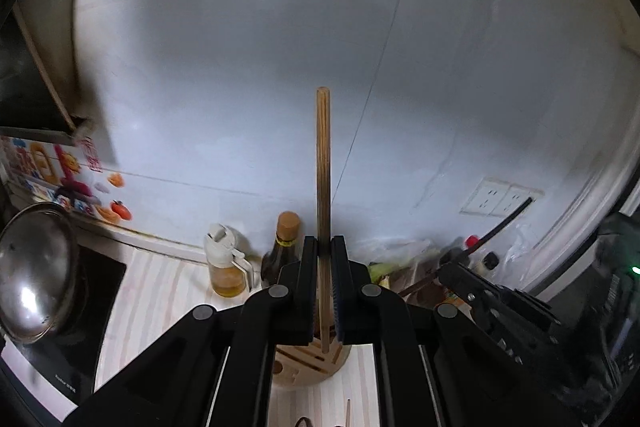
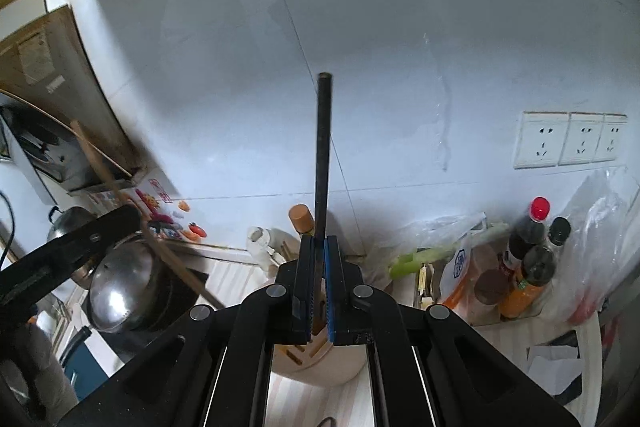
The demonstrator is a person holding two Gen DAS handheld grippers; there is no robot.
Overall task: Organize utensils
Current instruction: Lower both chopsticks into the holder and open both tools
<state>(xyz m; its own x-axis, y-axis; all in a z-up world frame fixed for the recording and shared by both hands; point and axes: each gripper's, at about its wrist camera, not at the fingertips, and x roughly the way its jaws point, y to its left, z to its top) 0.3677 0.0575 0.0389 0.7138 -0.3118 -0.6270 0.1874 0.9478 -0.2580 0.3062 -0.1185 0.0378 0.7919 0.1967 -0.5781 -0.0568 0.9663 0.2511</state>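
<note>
My left gripper (image 1: 324, 243) is shut on a long wooden stick (image 1: 323, 155) that stands upright between its pads. The stick's lower end shows over the slotted top of a round wooden utensil holder (image 1: 298, 367); I cannot tell whether they touch. My right gripper (image 2: 319, 241) is shut on a thin black stick (image 2: 323, 147), also upright, above the same holder (image 2: 320, 363). Each gripper appears in the other's view: the right gripper (image 1: 456, 261) with the black stick (image 1: 504, 223), the left gripper (image 2: 138, 217) with the wooden stick (image 2: 120, 195).
An oil jug (image 1: 226, 263) and a dark sauce bottle (image 1: 284, 247) stand behind the holder by the tiled wall. A steel pot lid (image 1: 36, 267) sits on the stove at left. Plastic bags (image 2: 452, 247) and several bottles (image 2: 528, 255) crowd the right, under wall sockets (image 2: 572, 139).
</note>
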